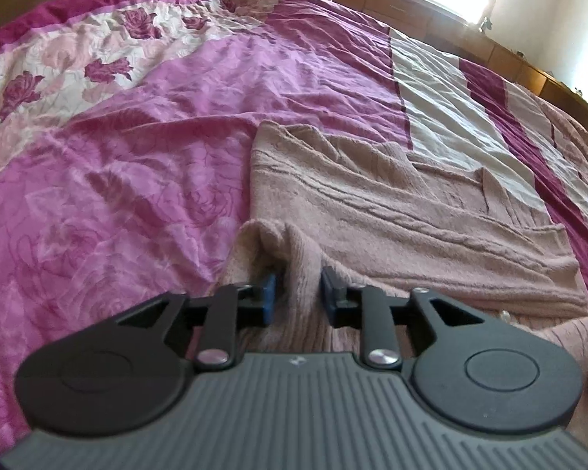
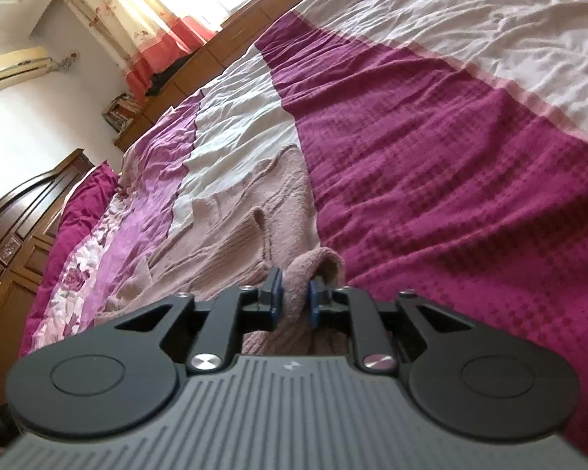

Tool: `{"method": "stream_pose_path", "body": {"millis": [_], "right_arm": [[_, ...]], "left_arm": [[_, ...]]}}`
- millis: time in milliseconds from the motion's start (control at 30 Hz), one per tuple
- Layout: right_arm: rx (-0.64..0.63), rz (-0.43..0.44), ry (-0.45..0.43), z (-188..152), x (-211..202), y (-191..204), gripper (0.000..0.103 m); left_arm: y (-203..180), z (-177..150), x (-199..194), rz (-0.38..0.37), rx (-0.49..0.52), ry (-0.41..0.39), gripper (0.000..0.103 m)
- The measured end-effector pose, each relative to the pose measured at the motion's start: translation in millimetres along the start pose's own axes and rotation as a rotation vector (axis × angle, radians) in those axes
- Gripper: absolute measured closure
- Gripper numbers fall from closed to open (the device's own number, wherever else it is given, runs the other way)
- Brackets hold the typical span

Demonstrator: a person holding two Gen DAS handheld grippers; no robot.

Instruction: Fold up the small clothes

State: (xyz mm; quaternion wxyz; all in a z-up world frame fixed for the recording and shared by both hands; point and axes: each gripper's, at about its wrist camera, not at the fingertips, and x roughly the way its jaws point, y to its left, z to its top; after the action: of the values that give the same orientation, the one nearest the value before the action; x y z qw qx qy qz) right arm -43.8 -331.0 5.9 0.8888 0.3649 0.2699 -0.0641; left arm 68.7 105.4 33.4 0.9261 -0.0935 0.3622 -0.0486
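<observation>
A dusty-pink knitted garment [image 1: 392,215] lies spread on the bed, wrinkled, reaching away to the right. My left gripper [image 1: 298,293] is shut on a bunched near edge of it; the cloth stands up between the blue pads [image 1: 269,293]. In the right wrist view the same garment [image 2: 251,211] stretches away to the left. My right gripper [image 2: 296,301] is shut on another bunched edge of it, with a fold of cloth rising just past the blue pads [image 2: 314,305].
The bed is covered by a pink, magenta and white patchwork bedspread [image 1: 137,156] with rose prints. A wooden headboard [image 2: 23,219] and magenta pillow [image 2: 86,199] are at the left. Wooden cabinets [image 2: 223,39], curtains and a bright window line the far side.
</observation>
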Motion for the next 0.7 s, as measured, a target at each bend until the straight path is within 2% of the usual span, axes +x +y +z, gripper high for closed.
{"method": "stream_pose_path", "body": {"millis": [67,133,200,467,533,600,700], "right_arm": [[-0.023,-0.011,0.003,-1,-10,5,0.067],[-0.047,-0.036,0.01,-3,-21,9,0.05],[-0.064,-0.051,0.015,-5,-33,13,0.045],[-0.058,-0.053,0.087,-24,-64,28,0.04],[-0.068,-0.04,0.115,-28,-63,36,0.033],[-0.078,-0.024,0.145,-32,-56,43,0.031],[-0.095,-0.064,0.182,-39,-45,51,0.031]], "left_arm": [[2,-3,-7,-0.008,0.004,0.006,0.066],[3,-7,-15,-0.014,0.013,0.013,0.065],[4,-10,-20,-0.015,0.022,0.022,0.065],[1,-25,-24,-0.047,0.021,0.081,0.057],[-2,-27,-22,-0.047,0.033,0.086,0.057],[-4,-29,-20,-0.045,0.042,0.092,0.057],[-7,-31,-19,-0.046,0.052,0.101,0.054]]}}
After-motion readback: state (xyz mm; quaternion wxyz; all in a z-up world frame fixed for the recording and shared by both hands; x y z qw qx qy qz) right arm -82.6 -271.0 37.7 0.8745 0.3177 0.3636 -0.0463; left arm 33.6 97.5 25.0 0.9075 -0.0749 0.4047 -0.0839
